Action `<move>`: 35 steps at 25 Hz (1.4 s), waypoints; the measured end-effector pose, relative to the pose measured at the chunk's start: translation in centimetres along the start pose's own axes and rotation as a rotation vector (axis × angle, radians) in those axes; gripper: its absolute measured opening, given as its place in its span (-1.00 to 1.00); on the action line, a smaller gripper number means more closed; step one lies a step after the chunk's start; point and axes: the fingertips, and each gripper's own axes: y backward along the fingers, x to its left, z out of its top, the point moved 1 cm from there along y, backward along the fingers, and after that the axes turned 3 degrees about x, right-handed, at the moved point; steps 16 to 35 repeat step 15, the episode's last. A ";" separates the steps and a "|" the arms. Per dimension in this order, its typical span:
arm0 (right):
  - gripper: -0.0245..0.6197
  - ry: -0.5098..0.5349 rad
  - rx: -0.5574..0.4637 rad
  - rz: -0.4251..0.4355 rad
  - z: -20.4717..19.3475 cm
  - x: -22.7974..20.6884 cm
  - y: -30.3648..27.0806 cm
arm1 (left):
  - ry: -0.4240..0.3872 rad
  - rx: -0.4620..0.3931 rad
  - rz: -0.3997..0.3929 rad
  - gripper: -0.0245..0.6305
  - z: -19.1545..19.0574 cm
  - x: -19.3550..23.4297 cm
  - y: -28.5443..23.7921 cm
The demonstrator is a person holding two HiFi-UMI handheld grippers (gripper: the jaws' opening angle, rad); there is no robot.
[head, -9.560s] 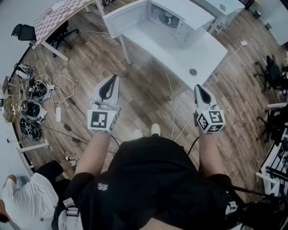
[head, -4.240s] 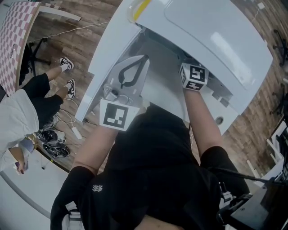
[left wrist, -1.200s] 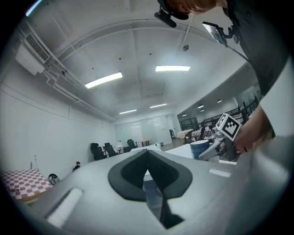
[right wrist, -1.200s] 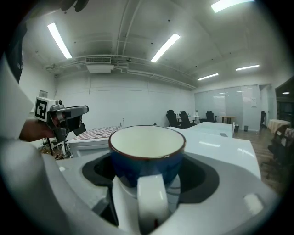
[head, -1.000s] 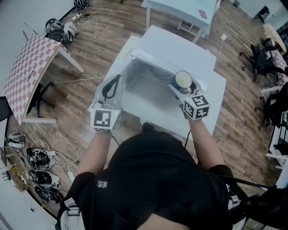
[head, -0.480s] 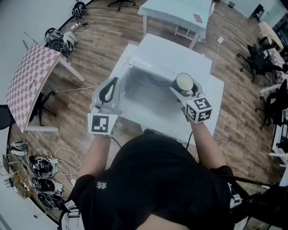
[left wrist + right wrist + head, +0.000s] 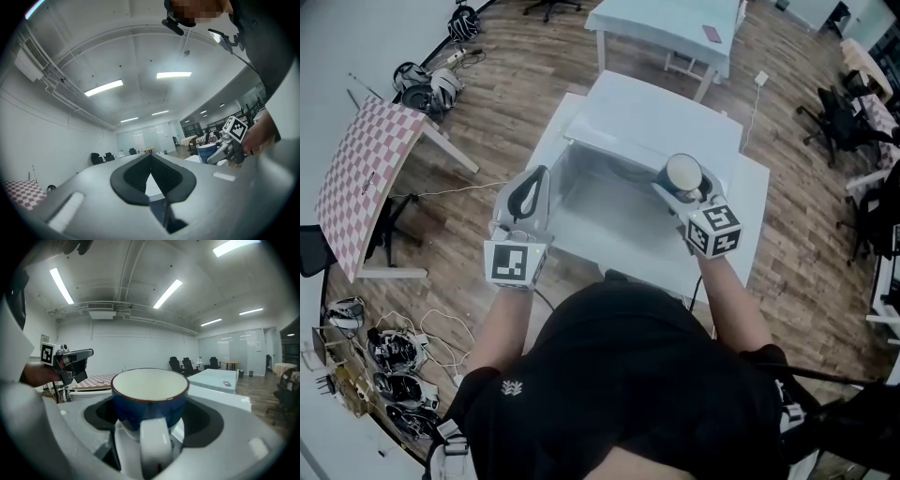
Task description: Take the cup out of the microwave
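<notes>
Blue cup [image 7: 150,401] clenched between right gripper [image 7: 150,423] fingers; left gripper [image 7: 151,159] fingers closed, empty.

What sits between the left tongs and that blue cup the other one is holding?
In the head view, only the microwave's open mouth and bare white table separate the left tongs from the cup.

Blue cup [image 7: 150,397], white inside, upright; outside the open white microwave [image 7: 656,117].

Bright ceiling strips [image 7: 166,292], even light (fisheye edges dark).
</notes>
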 end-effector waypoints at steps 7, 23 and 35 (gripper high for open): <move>0.30 -0.011 -0.008 0.001 -0.1 -0.6 -0.3 | 0.010 0.021 -0.002 -0.91 -0.7 -0.3 -0.3; 0.30 -0.013 -0.011 0.001 -0.5 0.0 -0.2 | 0.013 0.022 0.004 -0.91 -1.1 -0.2 0.4; 0.30 -0.013 -0.011 0.001 -0.5 0.0 -0.2 | 0.013 0.022 0.004 -0.91 -1.1 -0.2 0.4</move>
